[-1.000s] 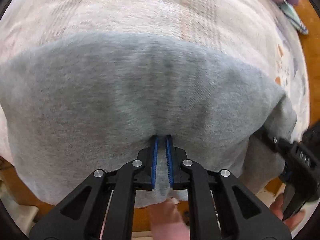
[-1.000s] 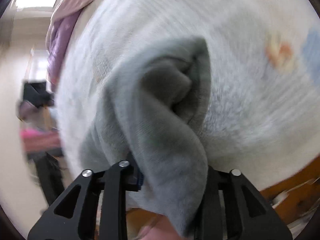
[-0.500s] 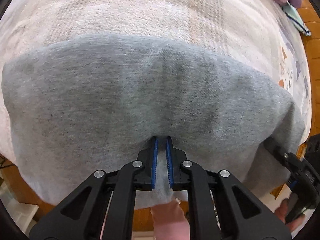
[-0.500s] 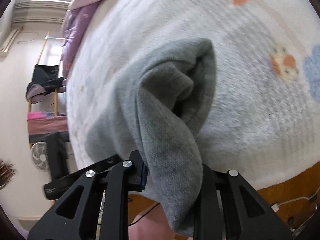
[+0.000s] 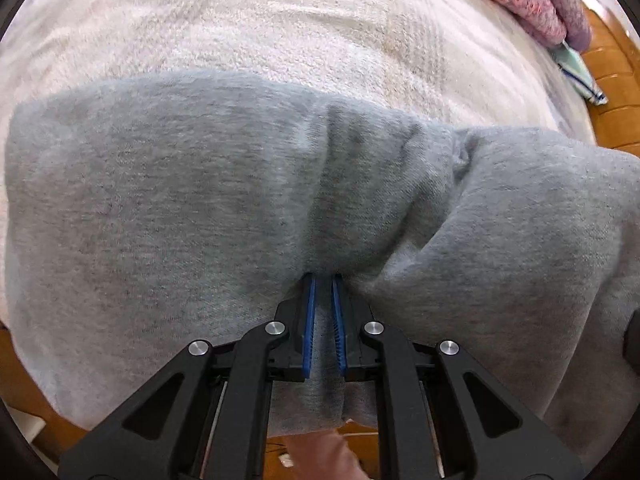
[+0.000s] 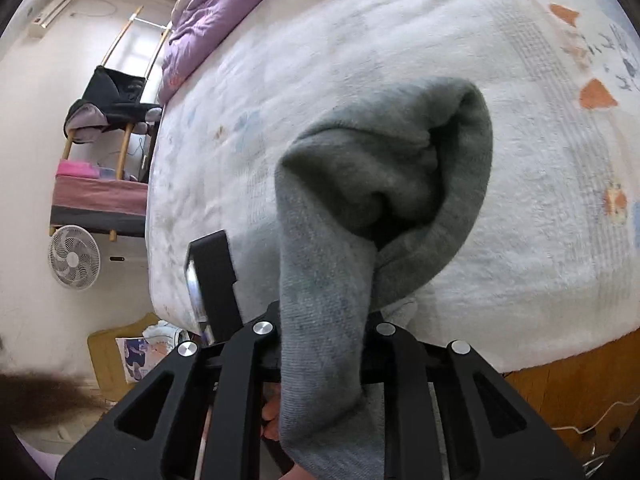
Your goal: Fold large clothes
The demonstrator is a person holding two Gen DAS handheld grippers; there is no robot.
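A large grey sweatshirt (image 5: pixel 168 208) lies spread over a pale fleece blanket (image 5: pixel 248 24) on a bed. My left gripper (image 5: pixel 323 280) is shut on the garment's near edge, its blue pads (image 5: pixel 309 320) pinching a strip of the cloth. On the right a thick fold (image 5: pixel 520 220) of the garment rises above the rest. In the right wrist view my right gripper (image 6: pixel 322 320) holds a bunched end of the grey sweatshirt (image 6: pixel 384 184), which drapes over and hides the fingertips; its jaws are closing on the cloth. The black left gripper body (image 6: pixel 212 276) shows just beside it.
A pink and purple quilt (image 5: pixel 540 4) lies at the bed's far corner; wooden floor (image 5: pixel 612 76) lies beyond the edge. In the right wrist view a white fan (image 6: pixel 74 258), a rack draped with dark clothes (image 6: pixel 116 96) and a purple duvet (image 6: pixel 208 20) stand past the bed.
The right gripper has risen with its end of the sweatshirt, so more of the bed and room shows. The garment's right side has bunched into a raised fold toward the left gripper.
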